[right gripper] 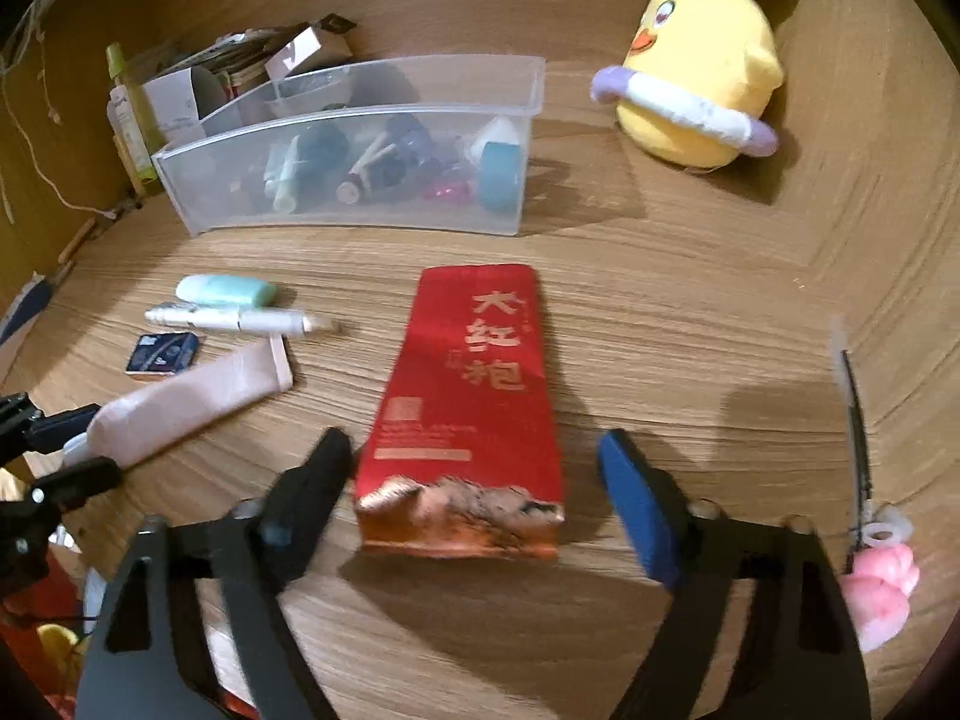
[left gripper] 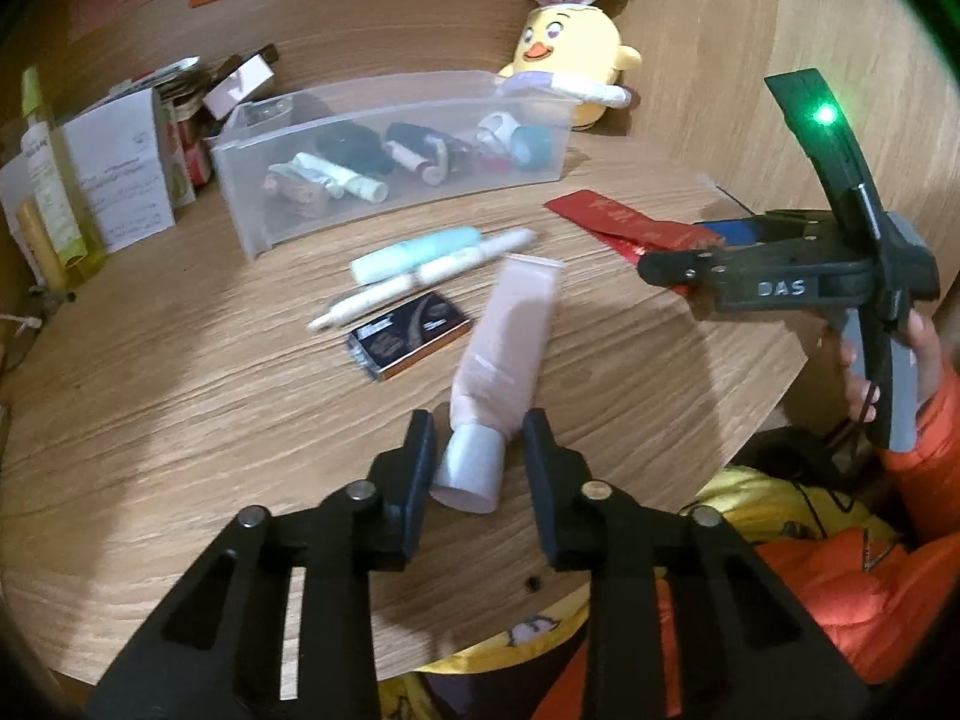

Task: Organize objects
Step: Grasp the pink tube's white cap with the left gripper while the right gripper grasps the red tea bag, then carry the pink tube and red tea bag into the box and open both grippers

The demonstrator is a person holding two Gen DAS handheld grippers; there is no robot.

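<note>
The clear bin (left gripper: 252,192) already holds several toiletries. On the tabletop (left gripper: 150,420) a mint tube (left gripper: 414,252), pen (left gripper: 420,285), dark box (left gripper: 408,336) wait. Our left tongs (left gripper: 477,450) straddle the pink tube (left gripper: 510,336), contact unclear; our right tongs (right gripper: 474,498), released, flank the red packet (right gripper: 474,396).

From my left camera, bare table (left gripper: 180,420) lies open at nine o'clock. At twelve, the tube (left gripper: 510,336), dark box (left gripper: 408,336) and pens (left gripper: 420,276) block the way to the bin (left gripper: 384,180). From my right camera, the red packet (right gripper: 468,396) fills twelve; open wood runs at two, up to the chick (right gripper: 702,78).
</note>
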